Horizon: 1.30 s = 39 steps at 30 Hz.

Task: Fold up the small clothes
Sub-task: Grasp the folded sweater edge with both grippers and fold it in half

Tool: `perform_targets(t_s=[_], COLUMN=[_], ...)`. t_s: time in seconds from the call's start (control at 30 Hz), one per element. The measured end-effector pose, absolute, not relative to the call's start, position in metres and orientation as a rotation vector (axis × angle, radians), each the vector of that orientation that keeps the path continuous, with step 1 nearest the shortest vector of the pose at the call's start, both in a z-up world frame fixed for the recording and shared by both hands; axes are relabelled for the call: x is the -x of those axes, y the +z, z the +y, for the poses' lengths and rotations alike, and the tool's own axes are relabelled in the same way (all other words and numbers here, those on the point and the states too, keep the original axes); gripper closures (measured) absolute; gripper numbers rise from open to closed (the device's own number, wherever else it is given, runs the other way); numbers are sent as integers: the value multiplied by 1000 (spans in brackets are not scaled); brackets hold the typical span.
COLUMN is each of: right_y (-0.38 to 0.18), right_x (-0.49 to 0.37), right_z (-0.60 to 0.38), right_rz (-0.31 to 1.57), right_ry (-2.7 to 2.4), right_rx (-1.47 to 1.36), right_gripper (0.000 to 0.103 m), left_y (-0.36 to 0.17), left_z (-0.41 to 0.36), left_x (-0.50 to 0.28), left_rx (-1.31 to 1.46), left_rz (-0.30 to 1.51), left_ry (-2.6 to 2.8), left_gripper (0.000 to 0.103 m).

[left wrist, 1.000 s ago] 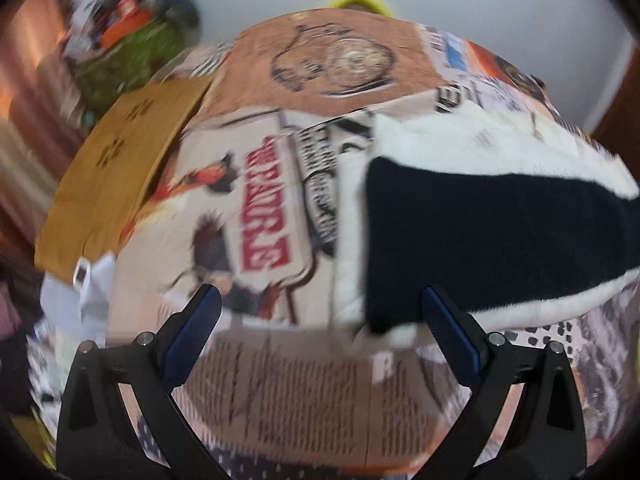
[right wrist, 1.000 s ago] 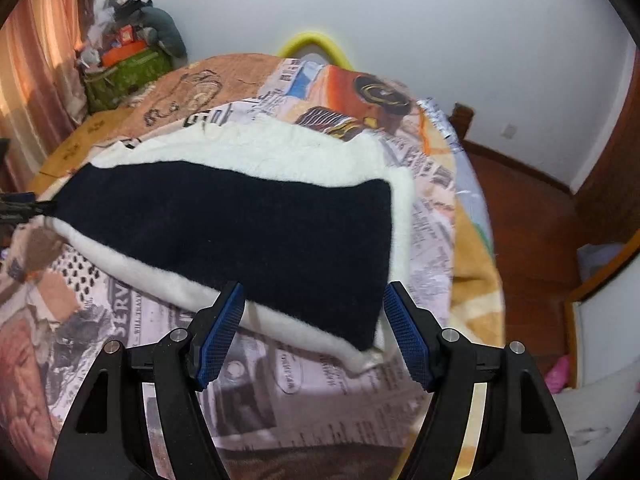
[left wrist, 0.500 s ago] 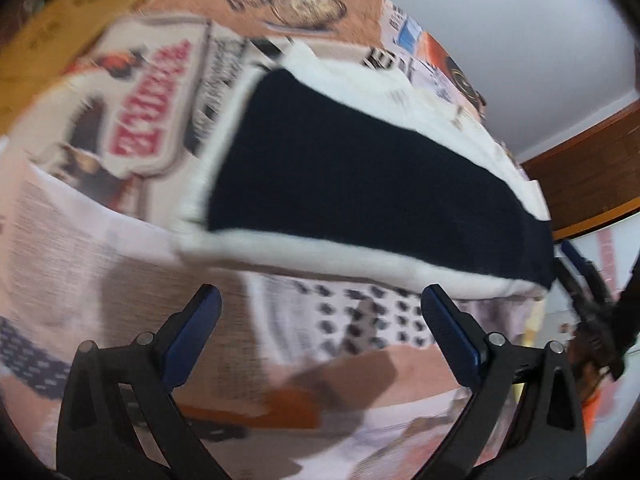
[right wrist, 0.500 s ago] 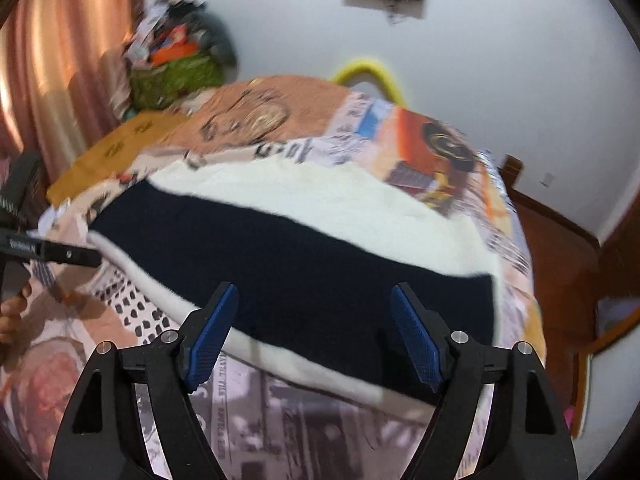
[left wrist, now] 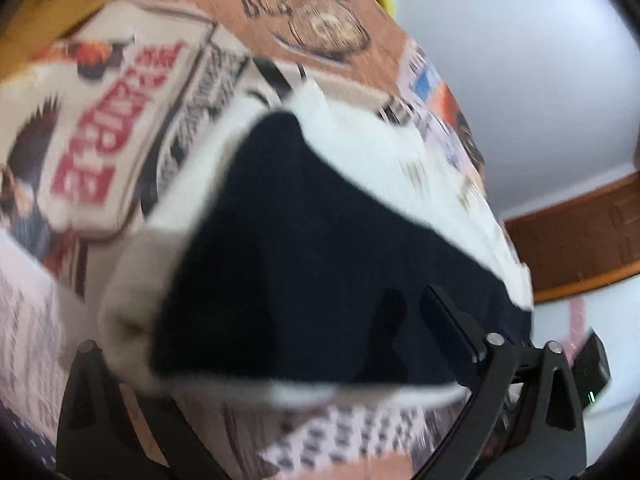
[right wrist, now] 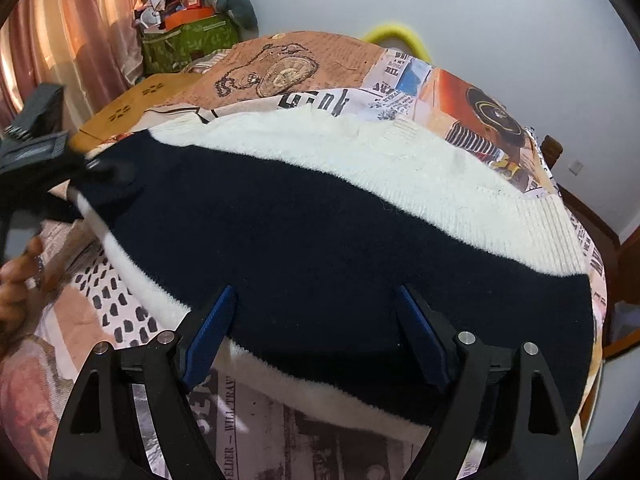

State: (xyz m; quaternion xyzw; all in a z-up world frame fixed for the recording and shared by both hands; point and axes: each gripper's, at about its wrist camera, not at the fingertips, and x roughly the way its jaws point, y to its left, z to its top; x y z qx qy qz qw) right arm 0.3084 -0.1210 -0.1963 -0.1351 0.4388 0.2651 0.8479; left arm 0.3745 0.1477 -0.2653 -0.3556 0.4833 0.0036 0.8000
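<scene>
Sweater [right wrist: 320,240] spread flat, navy band, cream knit edges

Soft knit on printed cloth

The sweater [right wrist: 320,232] is fuzzy matt wool-like knit, navy and cream, ribbed at its cream edge. Under it the bedspread [right wrist: 280,68] is smooth printed cloth. The right gripper [right wrist: 316,316] is matt black plastic with ridged blue pads [right wrist: 208,332] and shiny metal pins.

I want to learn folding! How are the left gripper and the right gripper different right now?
The left gripper is at the end of the sweater; the right gripper is at its long edge. Sweater covers one left gripper finger; both right gripper fingers show. Both are open.
</scene>
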Motion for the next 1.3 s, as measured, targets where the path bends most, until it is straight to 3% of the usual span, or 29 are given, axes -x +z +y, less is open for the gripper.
perform_targets(t_s=[0.07, 0.13, 0.2, 0.53, 0.77, 1.0, 1.3], right_y=[-196, -195, -193, -162, -175, -211, -209], right_x=[-308, -307, -307, -287, -280, -288, -291], right_z=[-122, -123, -126, -162, -180, -185, -200], right_rz=[927, 928, 931, 894, 926, 1026, 1013], right_ry=[563, 563, 561, 549, 510, 522, 529], right_rx=[275, 258, 240, 140, 134, 72, -3], right_gripper=[22, 22, 25, 25, 25, 26, 26], left_y=[-265, -265, -258, -160, -93, -79, -91], left_z=[148, 146, 151, 171, 141, 64, -34], left_x=[-383, -388, -384, -337, -343, -374, -415], left_rx=[720, 714, 713, 431, 281, 282, 177], left_rz=[1036, 1032, 1002, 787, 698, 728, 800], left_ry=[57, 52, 66, 205, 208, 6, -108], left_gripper=[37, 70, 78, 79, 80, 80, 80])
